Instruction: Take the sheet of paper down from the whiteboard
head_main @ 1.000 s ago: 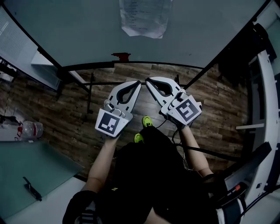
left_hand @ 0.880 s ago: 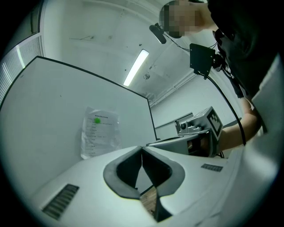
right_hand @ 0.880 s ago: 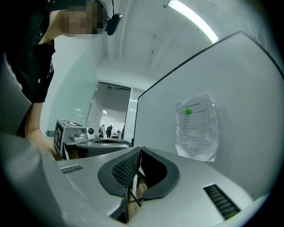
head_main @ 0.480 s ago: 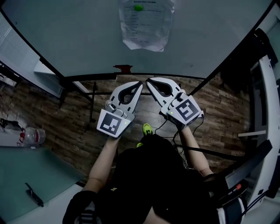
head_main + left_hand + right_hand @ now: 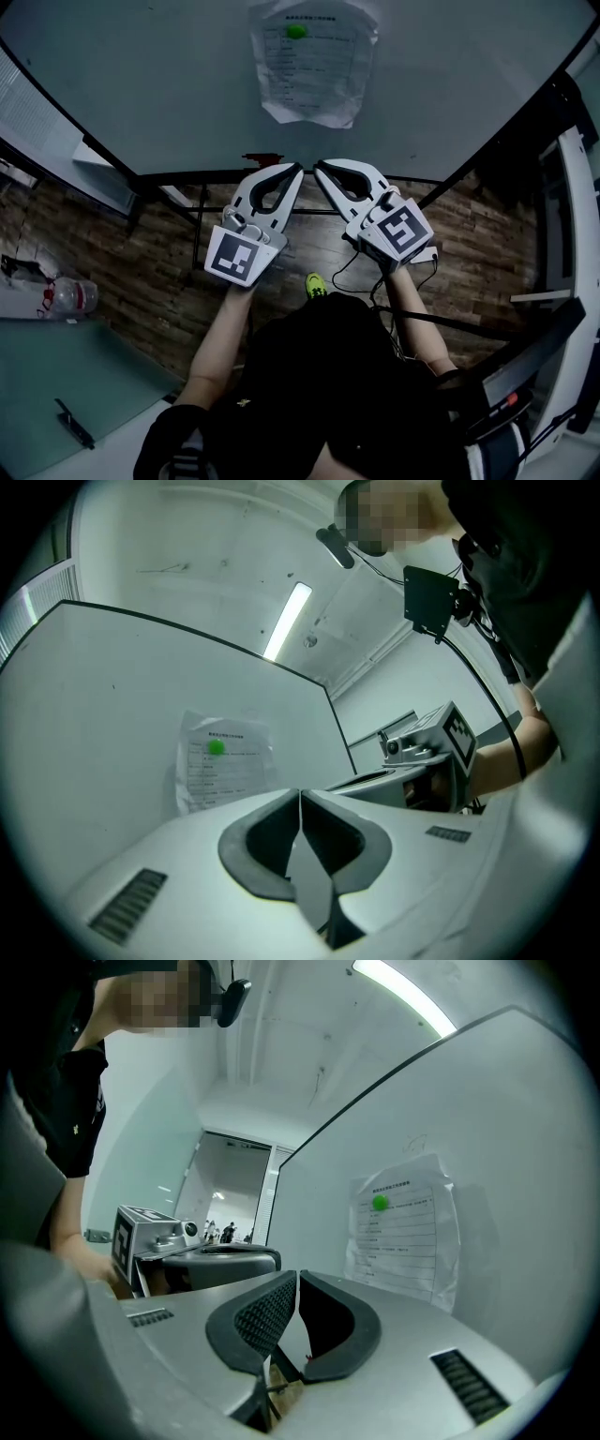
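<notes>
White sheet of paper (image 5: pixel 314 64), one, hangs under one green magnet (image 5: pixel 296 31) on the far whiteboard (image 5: pixel 169 84). Two grippers sit below it. The left gripper (image 5: pixel 296 171) is pinched together and empty. The right gripper (image 5: pixel 319 169) is empty too, its jaws just opening to a mere slit. Only the head view shows one bottle (image 5: pixel 70 295), at left.

Txt on sheet (image 5: pixel 314 61) too small to read

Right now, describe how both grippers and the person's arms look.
The left gripper and right gripper are matching pale grey shells with curved, tapering jaws lined by dark pads. Each carries a cube with black-and-white square markers. Dark cables trail under the right one. The person wears black clothing; the forearms are uncovered.
</notes>
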